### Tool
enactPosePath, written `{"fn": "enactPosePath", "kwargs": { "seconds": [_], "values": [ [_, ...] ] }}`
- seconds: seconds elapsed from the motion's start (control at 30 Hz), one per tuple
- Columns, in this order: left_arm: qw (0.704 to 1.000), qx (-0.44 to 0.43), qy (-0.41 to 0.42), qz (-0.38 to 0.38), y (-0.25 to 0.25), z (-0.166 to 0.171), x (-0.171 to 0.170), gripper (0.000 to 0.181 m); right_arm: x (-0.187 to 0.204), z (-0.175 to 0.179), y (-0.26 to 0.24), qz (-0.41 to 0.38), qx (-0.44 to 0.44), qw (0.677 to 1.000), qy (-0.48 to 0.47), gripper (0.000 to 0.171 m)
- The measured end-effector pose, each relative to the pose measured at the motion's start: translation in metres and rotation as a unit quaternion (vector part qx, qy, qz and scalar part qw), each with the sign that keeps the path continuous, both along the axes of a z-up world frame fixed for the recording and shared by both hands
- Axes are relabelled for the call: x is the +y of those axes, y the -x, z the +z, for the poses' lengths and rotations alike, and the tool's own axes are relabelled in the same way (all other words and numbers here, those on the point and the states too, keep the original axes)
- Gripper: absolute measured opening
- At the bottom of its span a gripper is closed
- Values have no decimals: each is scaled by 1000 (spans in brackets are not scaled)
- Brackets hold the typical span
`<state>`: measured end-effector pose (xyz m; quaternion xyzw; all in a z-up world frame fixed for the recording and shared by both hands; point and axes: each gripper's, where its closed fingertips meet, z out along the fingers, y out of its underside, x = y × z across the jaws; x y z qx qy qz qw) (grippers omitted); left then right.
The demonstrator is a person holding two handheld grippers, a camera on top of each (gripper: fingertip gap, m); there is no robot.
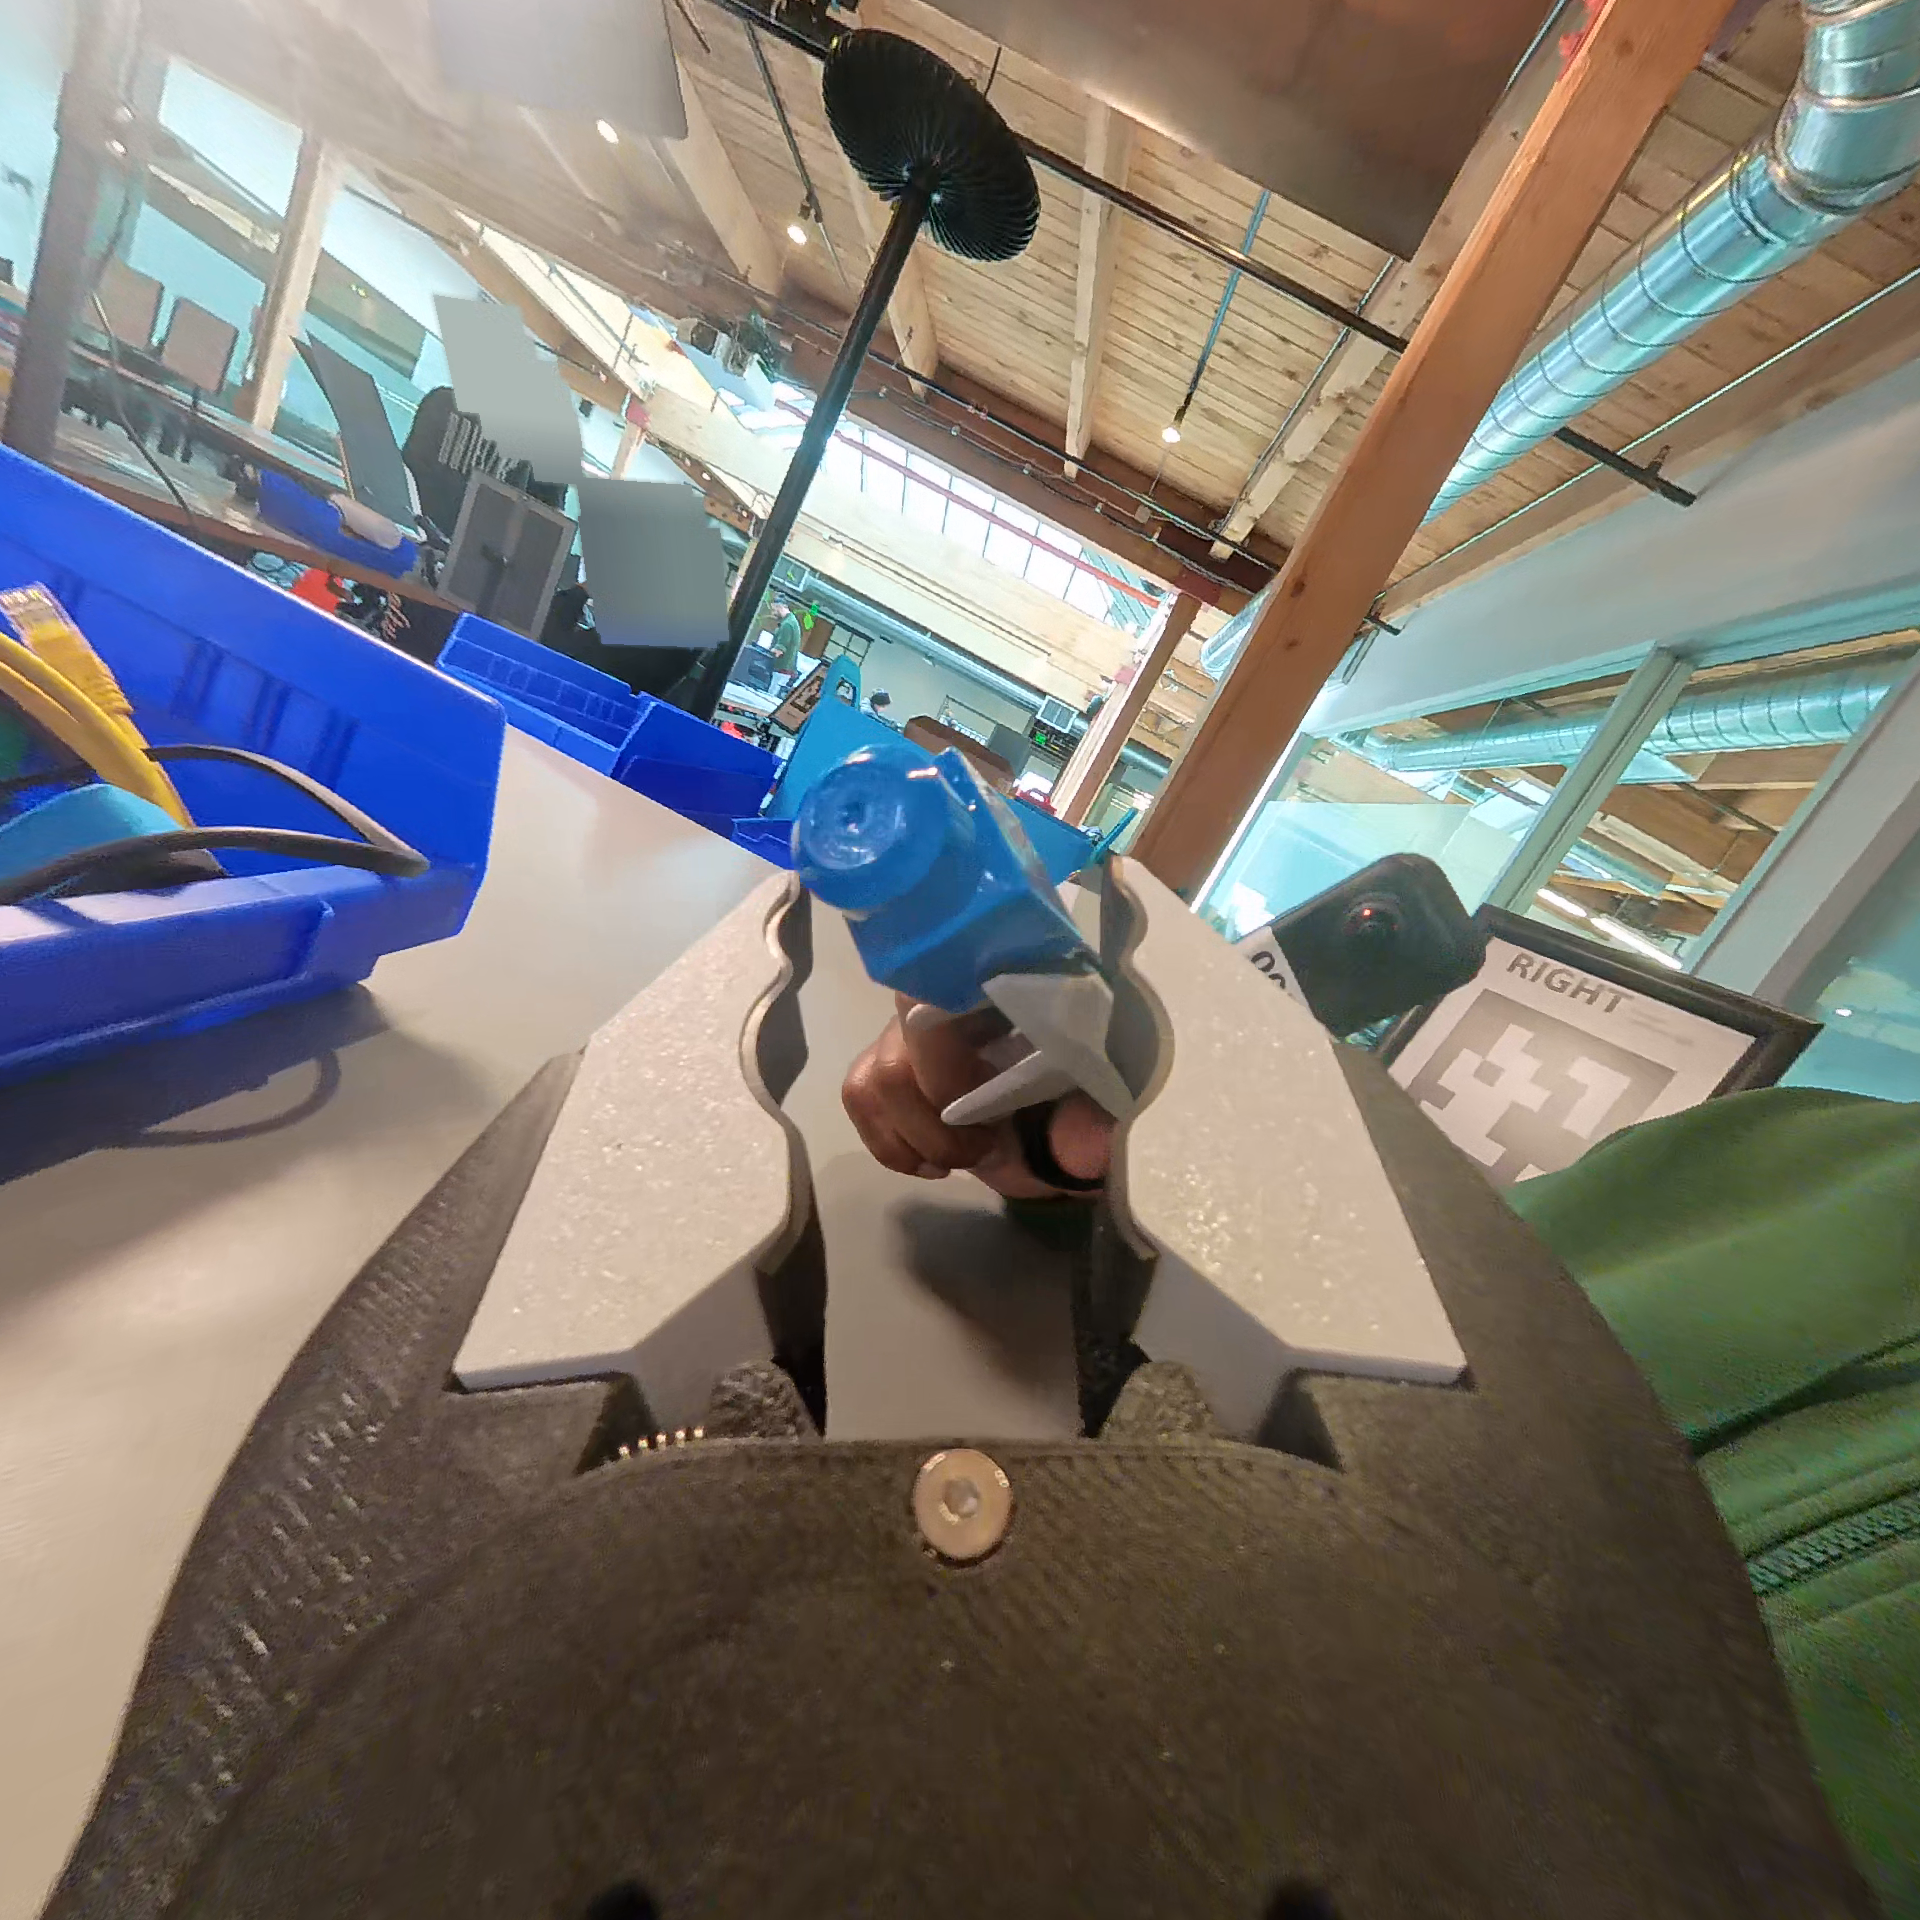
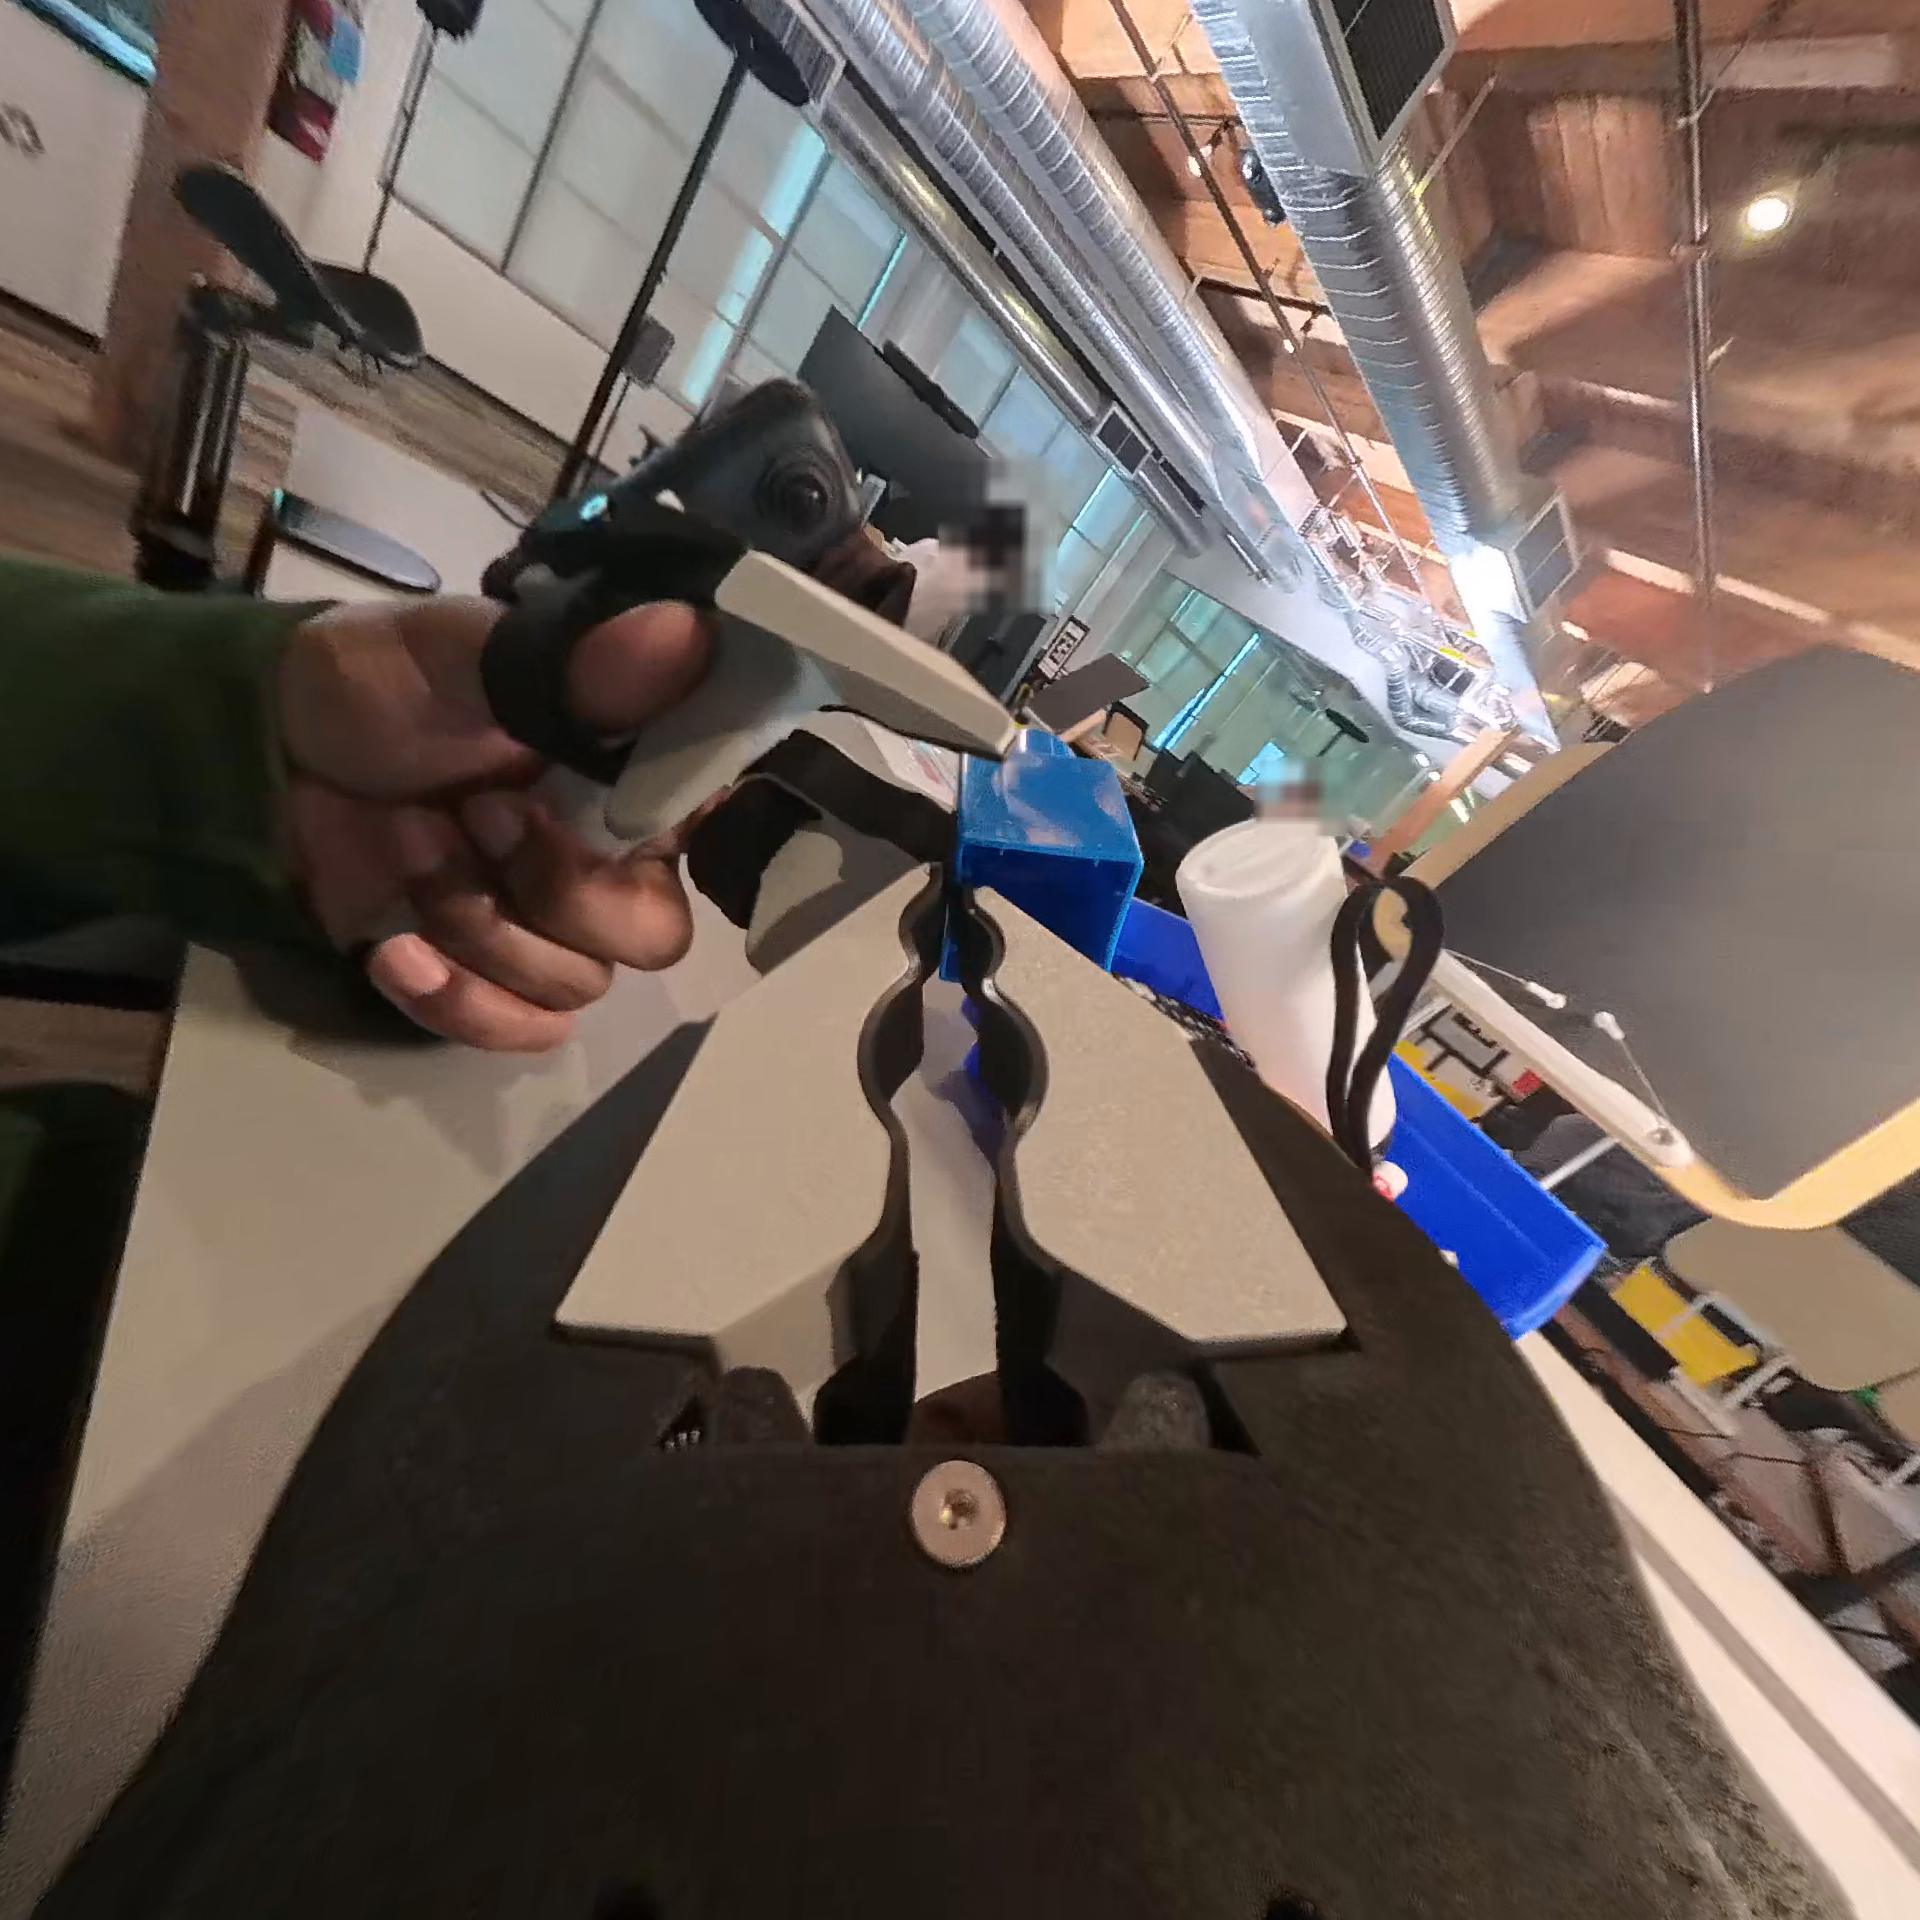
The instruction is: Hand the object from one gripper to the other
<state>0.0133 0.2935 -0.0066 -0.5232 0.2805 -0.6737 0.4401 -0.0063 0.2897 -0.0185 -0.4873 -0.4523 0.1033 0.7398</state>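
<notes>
A blue plastic block with a round end hangs above the grey table. In the left wrist view my left gripper is open, its grey fingers on either side of the block, with the right finger closest to it. The right gripper's grey fingertips pinch the block from behind. In the right wrist view my right gripper is shut on the block by its thin lower edge. One left-gripper finger touches the block's top. A hand holds the left gripper.
Blue bins stand at the left and hold a yellow cable and a black cable. More blue bins and a black stand pole are behind. A white bottle and a blue bin are on the right. A green sleeve is close by. The grippers are tip to tip, or close to it. My left tips are roughly 20 centimetres from the white bottle.
</notes>
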Motion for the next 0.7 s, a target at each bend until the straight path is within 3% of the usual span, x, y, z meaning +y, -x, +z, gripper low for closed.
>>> {"fn": "enactPosePath", "kwargs": {
  "seconds": [0.07,0.13,0.47,0.7],
  "values": [
    [1000,1,9,-9,0,-1,-1,54,1,-3,2,-7,-15,1000,-11,2],
    [1000,1,14,-8,0,-2,1,41,0,-4,3,-6,-18,1000,-13,2],
    [1000,-19,-23,6,5,5,-2,39,-8,4,1,90,75,985,126,21],
    [998,-6,-52,17,1,4,-5,39,-11,12,-4,122,114,973,158,16]
  ]
}}
